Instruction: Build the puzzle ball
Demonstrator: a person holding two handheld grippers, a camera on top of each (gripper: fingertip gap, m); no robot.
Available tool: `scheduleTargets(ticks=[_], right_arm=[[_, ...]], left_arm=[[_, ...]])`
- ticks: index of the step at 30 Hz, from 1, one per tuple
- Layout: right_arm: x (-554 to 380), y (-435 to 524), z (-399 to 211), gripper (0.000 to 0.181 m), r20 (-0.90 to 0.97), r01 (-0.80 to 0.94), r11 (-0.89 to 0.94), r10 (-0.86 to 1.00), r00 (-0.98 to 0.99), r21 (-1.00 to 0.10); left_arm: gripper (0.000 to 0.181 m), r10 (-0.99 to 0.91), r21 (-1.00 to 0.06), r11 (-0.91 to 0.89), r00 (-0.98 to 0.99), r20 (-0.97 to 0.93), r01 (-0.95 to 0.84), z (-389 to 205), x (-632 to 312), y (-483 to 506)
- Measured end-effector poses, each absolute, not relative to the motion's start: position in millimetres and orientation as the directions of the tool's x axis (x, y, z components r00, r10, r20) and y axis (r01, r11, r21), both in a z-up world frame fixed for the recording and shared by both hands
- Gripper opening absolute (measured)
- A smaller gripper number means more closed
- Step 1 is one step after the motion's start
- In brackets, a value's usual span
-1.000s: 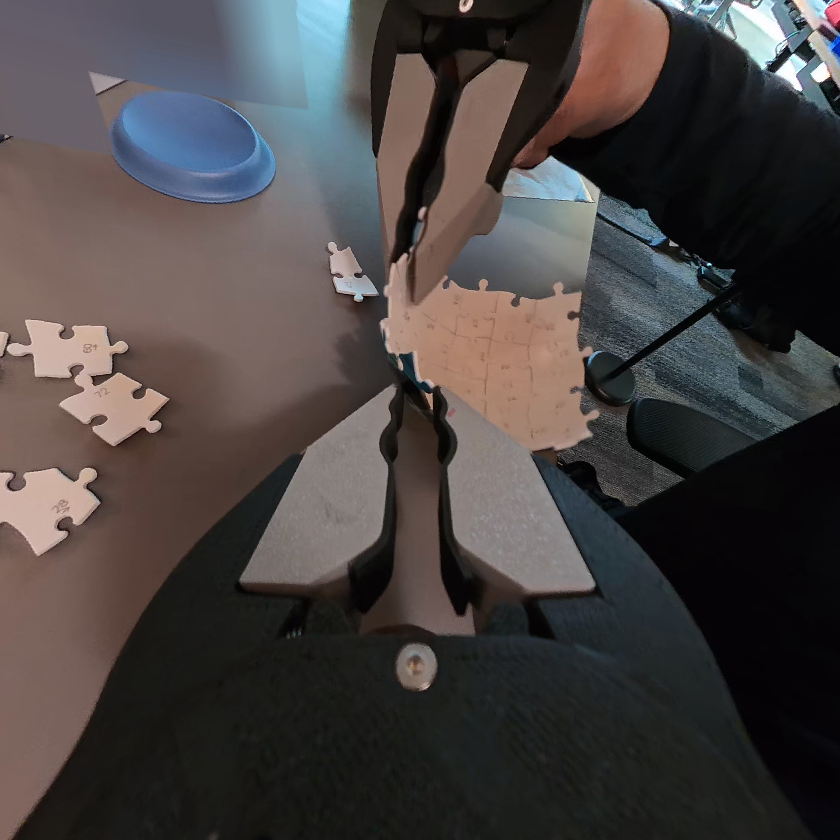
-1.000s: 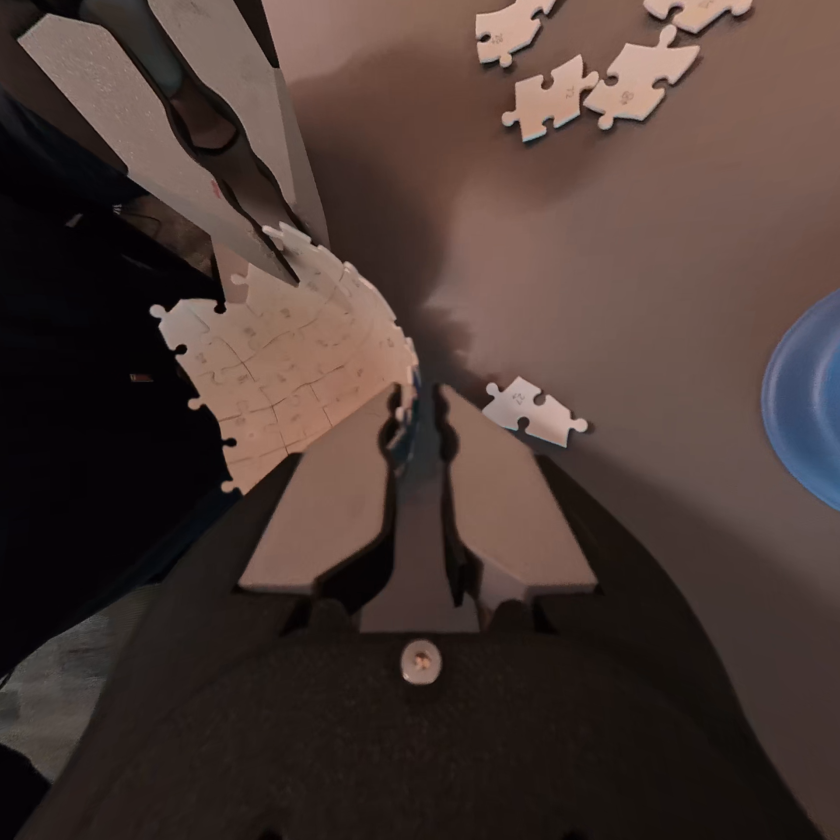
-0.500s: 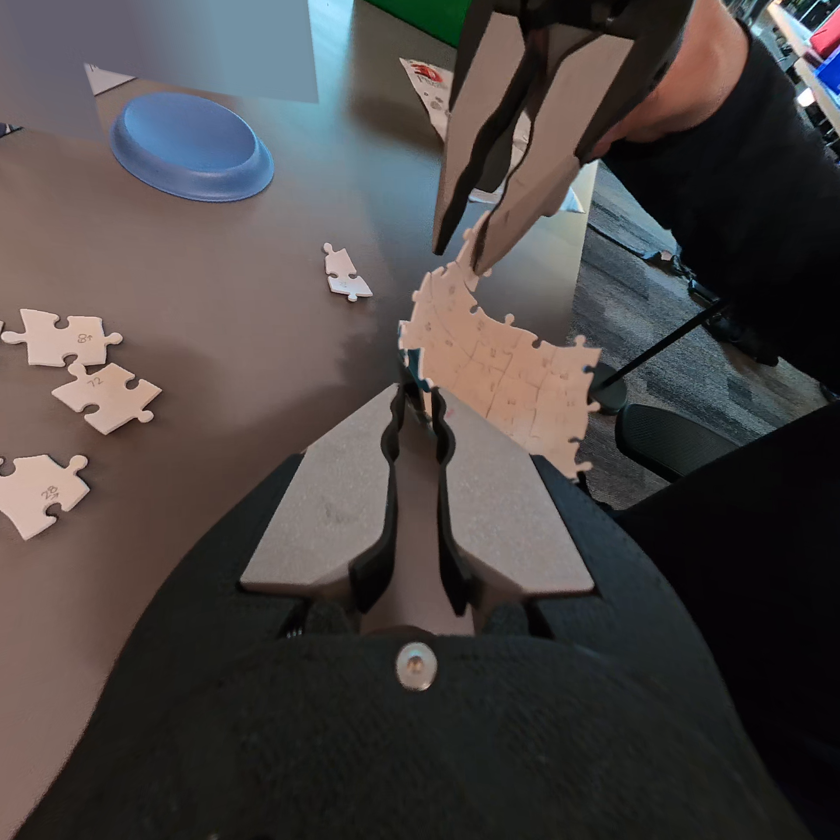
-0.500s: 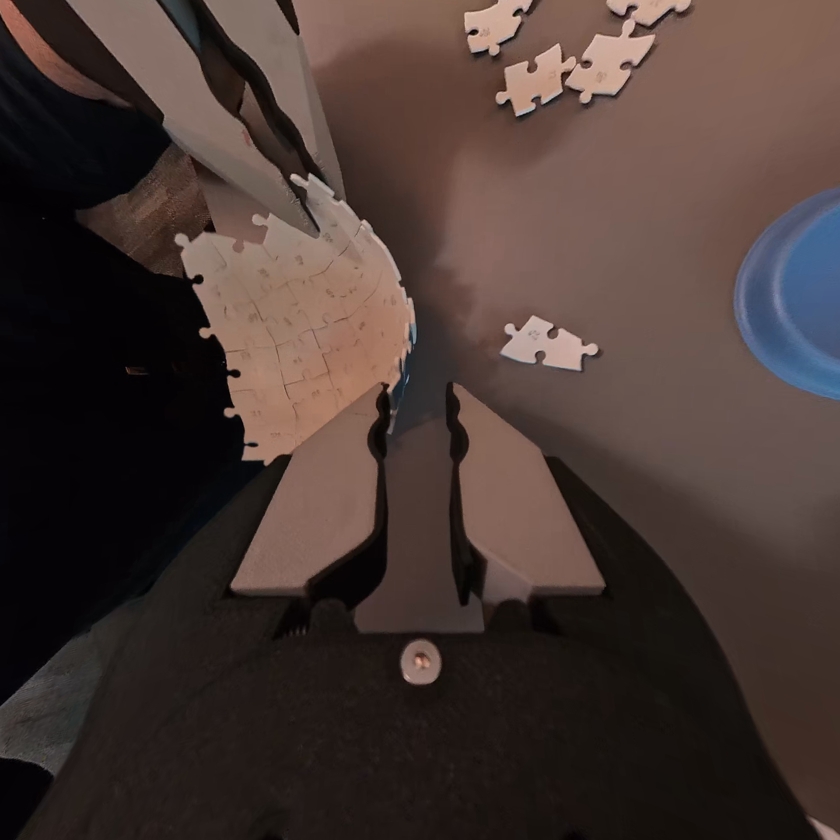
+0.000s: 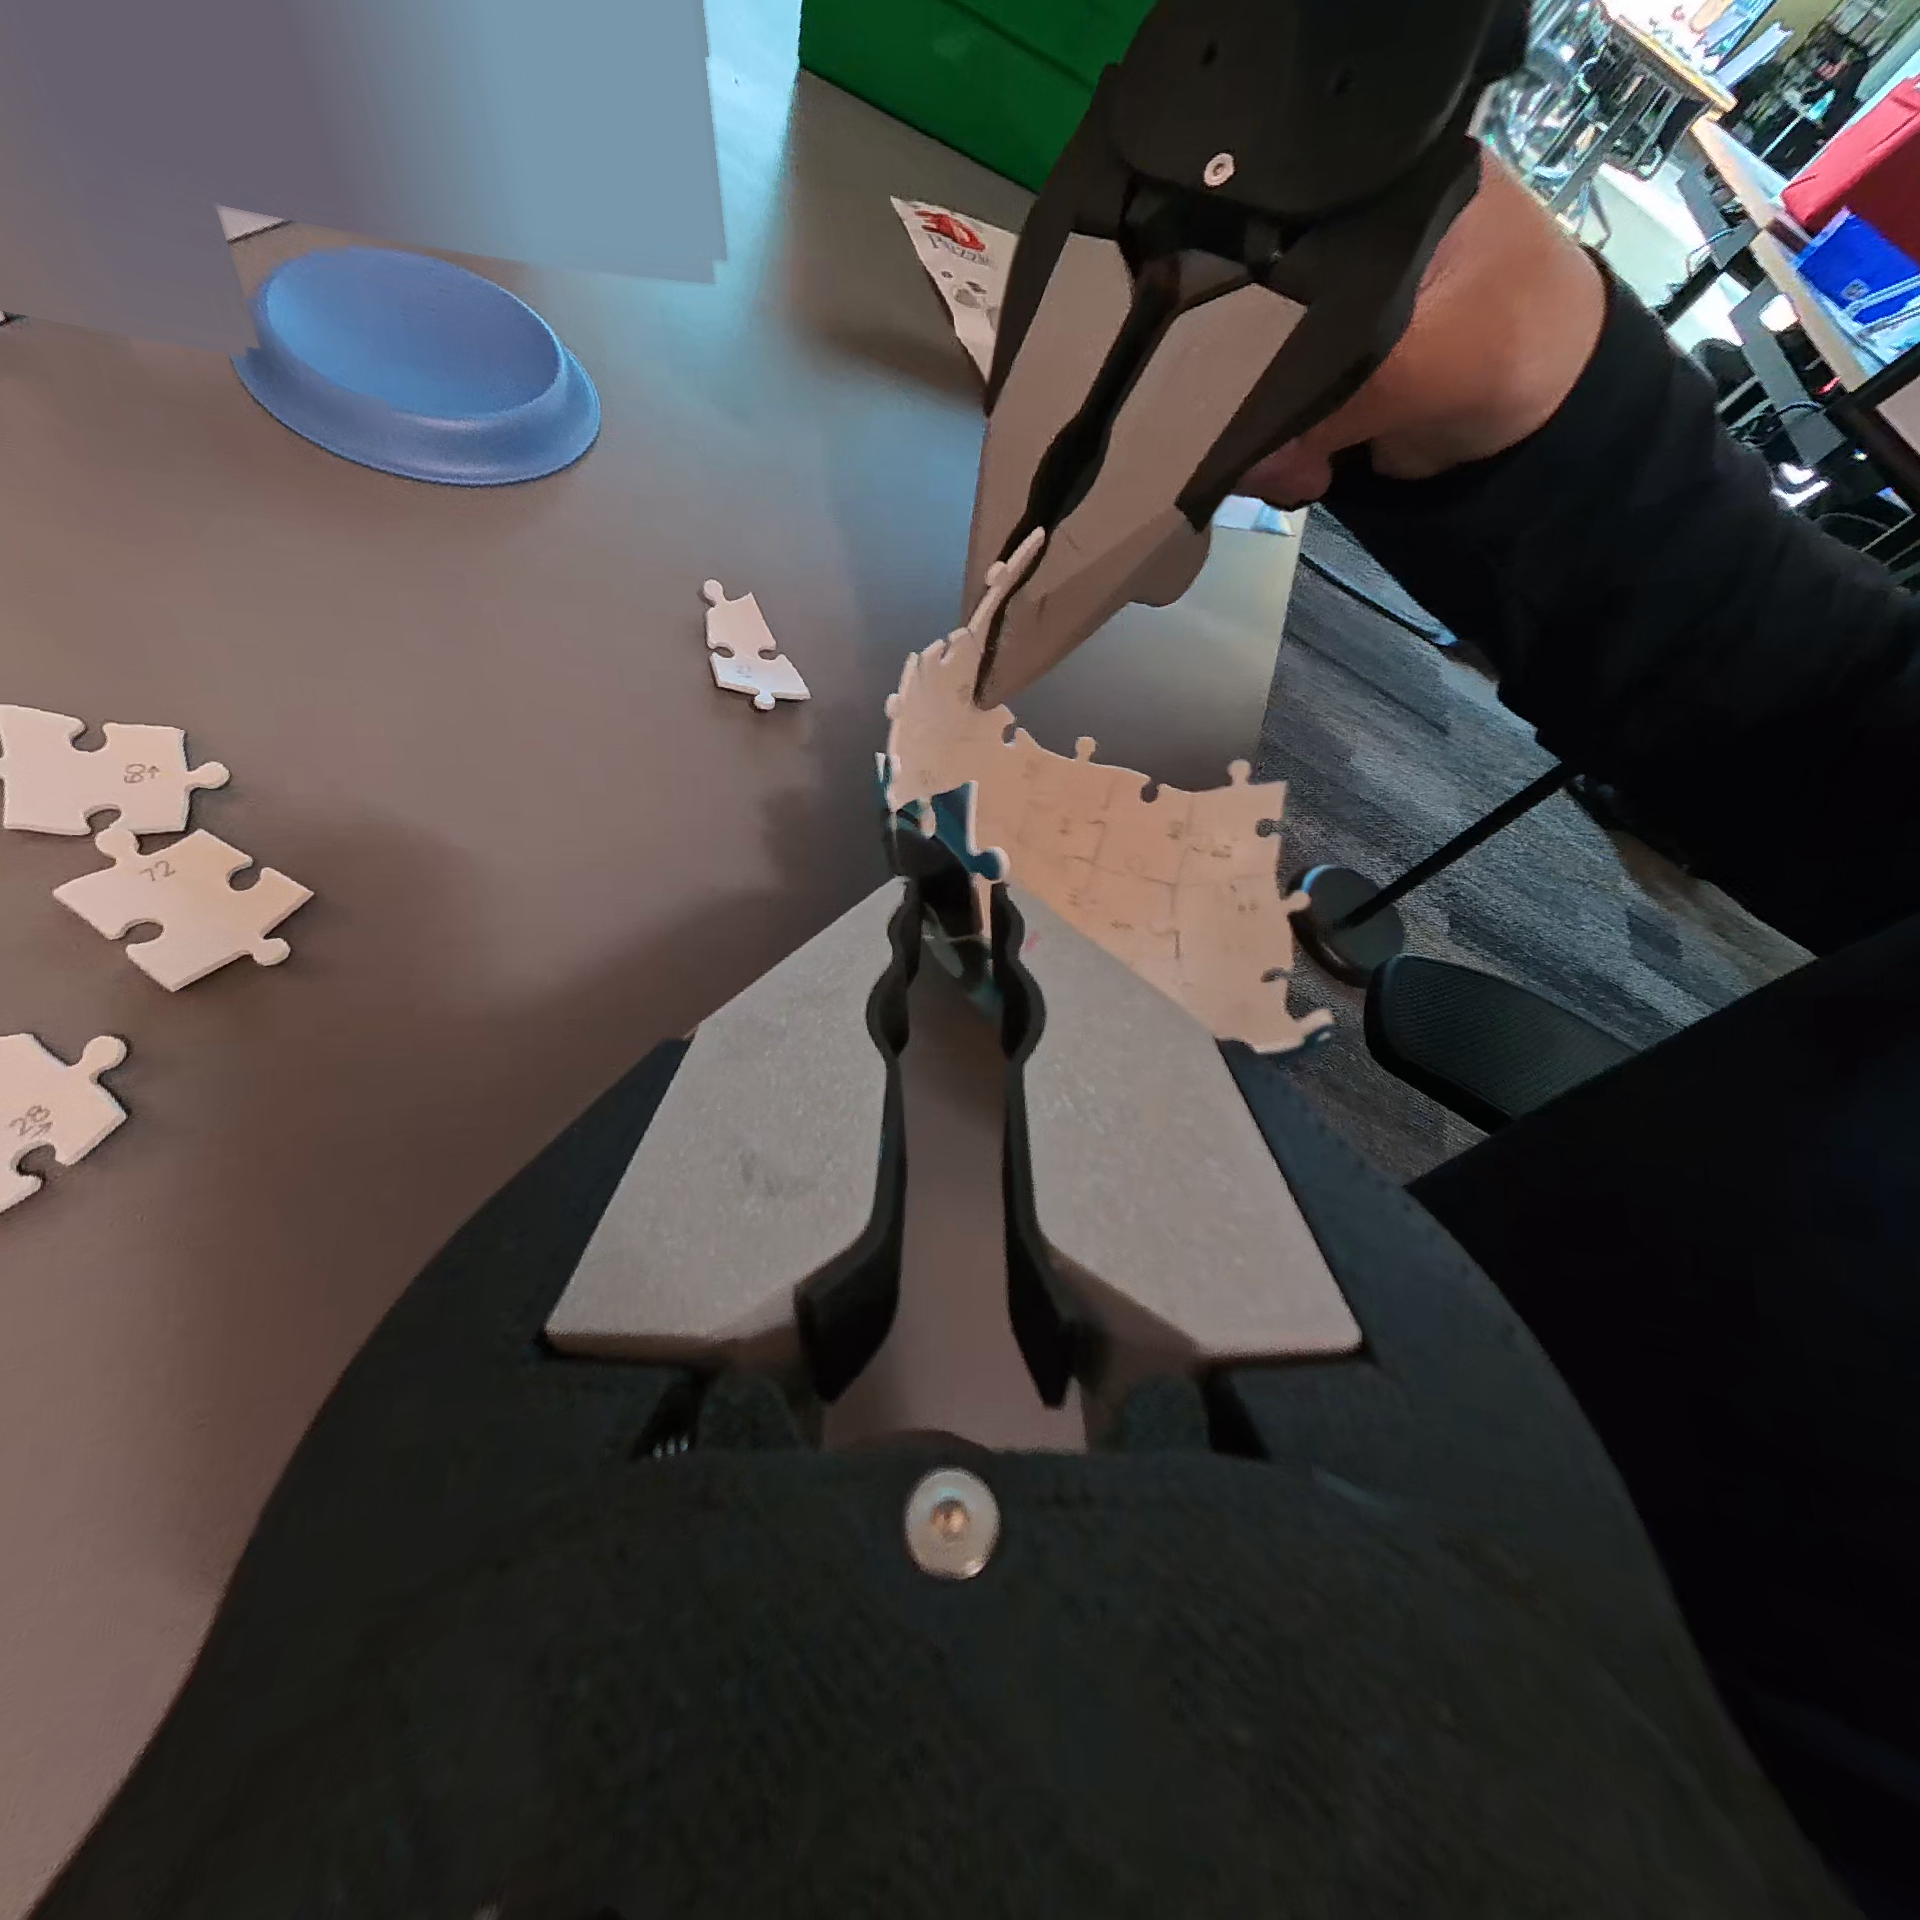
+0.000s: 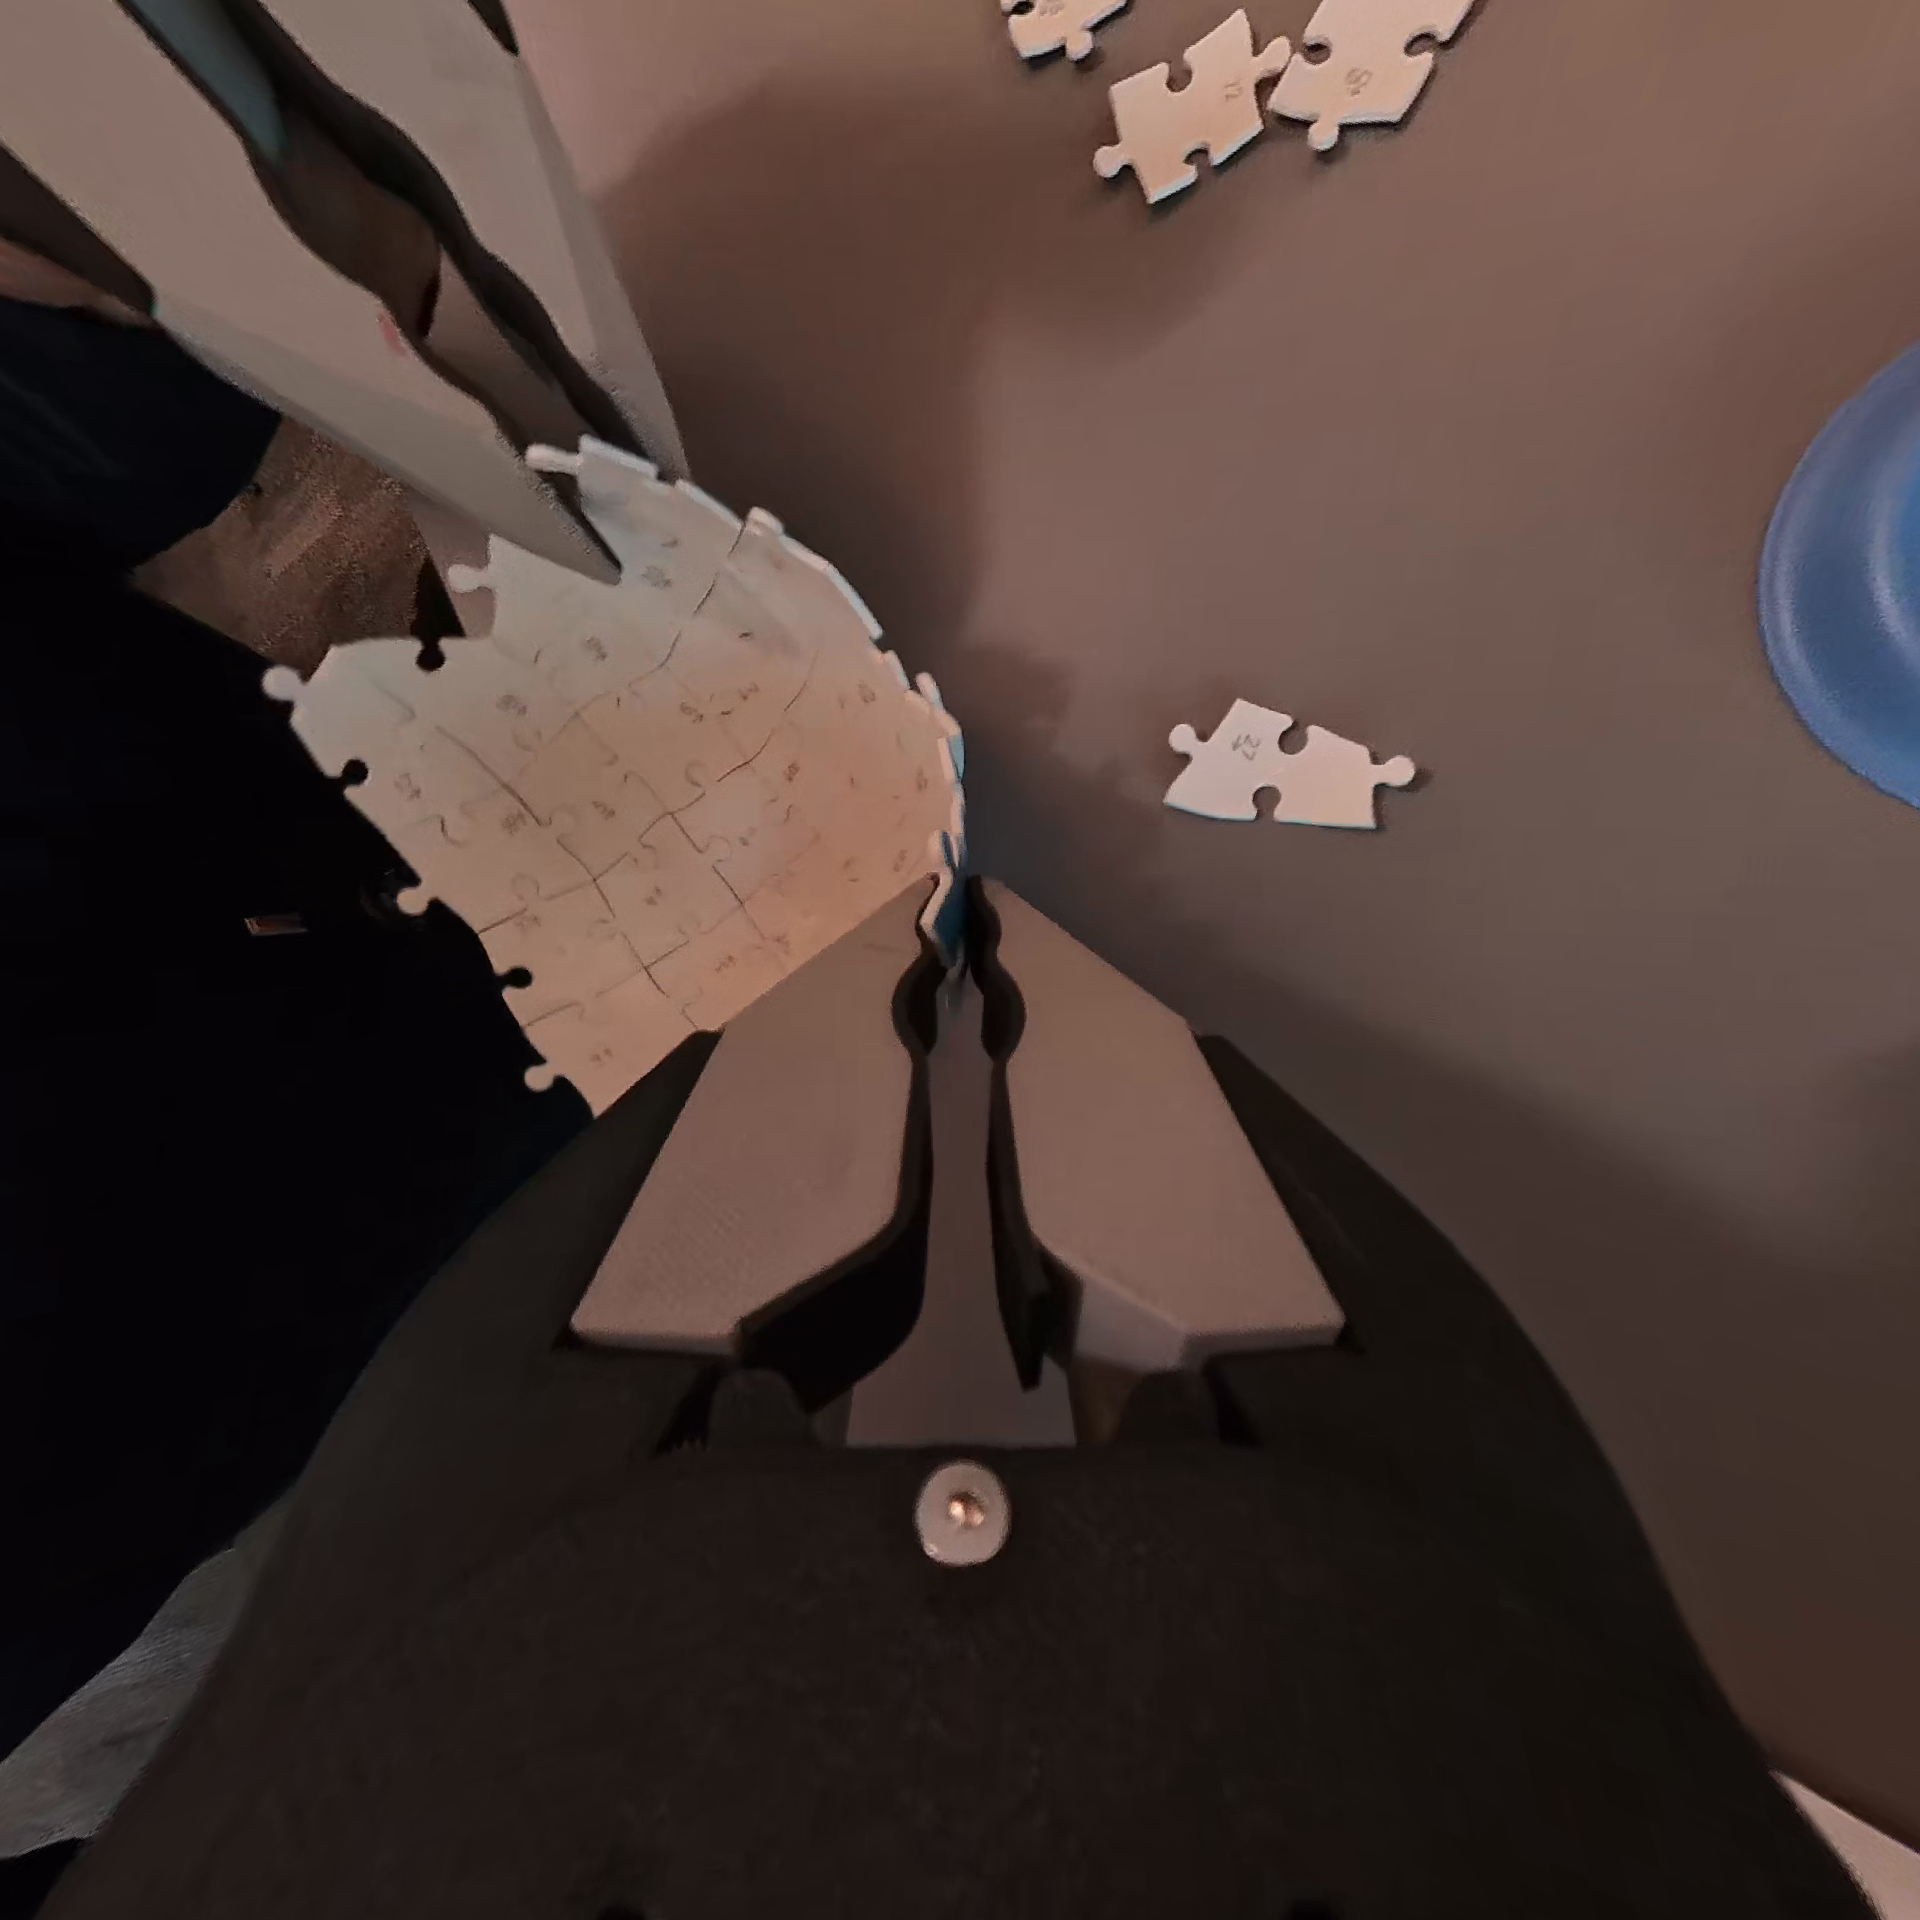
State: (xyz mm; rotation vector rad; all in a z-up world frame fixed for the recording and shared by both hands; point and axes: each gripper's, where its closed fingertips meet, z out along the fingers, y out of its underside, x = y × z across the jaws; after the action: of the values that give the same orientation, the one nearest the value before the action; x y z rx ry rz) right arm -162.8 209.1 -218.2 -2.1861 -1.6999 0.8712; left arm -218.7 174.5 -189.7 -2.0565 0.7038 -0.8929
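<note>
Both grippers hold the curved puzzle shell (image 5: 1132,873) above the surface (image 5: 468,644): left gripper (image 5: 951,914) and right gripper (image 6: 956,925) each have fingers narrowed onto opposite edges, likely steadying it for seating another piece.

You're working at a dark brown table (image 5: 436,623) w/ daylight glaring off its far end. A green box (image 5: 935,94) is sitting beyond it. Grey carpet (image 5: 1455,790) is showing to your right, w/ a black chair seat (image 5: 1496,1029) and more desks (image 5: 1683,94) crowding the bright bkgd.
</note>
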Motion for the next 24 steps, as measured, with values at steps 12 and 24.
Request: scheduleTargets(ticks=[12, 24], right_arm=[[-174.2, 213.2, -226.1, 0.0, -0.45, 0.798, -0.361, 0.884, 0.127, -0.482], [-174.2, 213.4, -229.6, 0.0, -0.424, 0.857, -0.315, 0.897, 0.128, -0.408]], left_arm=[[0.011, -0.711, -0.812, -0.562, 0.594, 0.378, -0.156, -190.2, -223.5, 175.1], [0.011, -0.714, -0.804, -0.57, 0.583, 0.386, -0.166, -193.6, -224.3, 176.9]])
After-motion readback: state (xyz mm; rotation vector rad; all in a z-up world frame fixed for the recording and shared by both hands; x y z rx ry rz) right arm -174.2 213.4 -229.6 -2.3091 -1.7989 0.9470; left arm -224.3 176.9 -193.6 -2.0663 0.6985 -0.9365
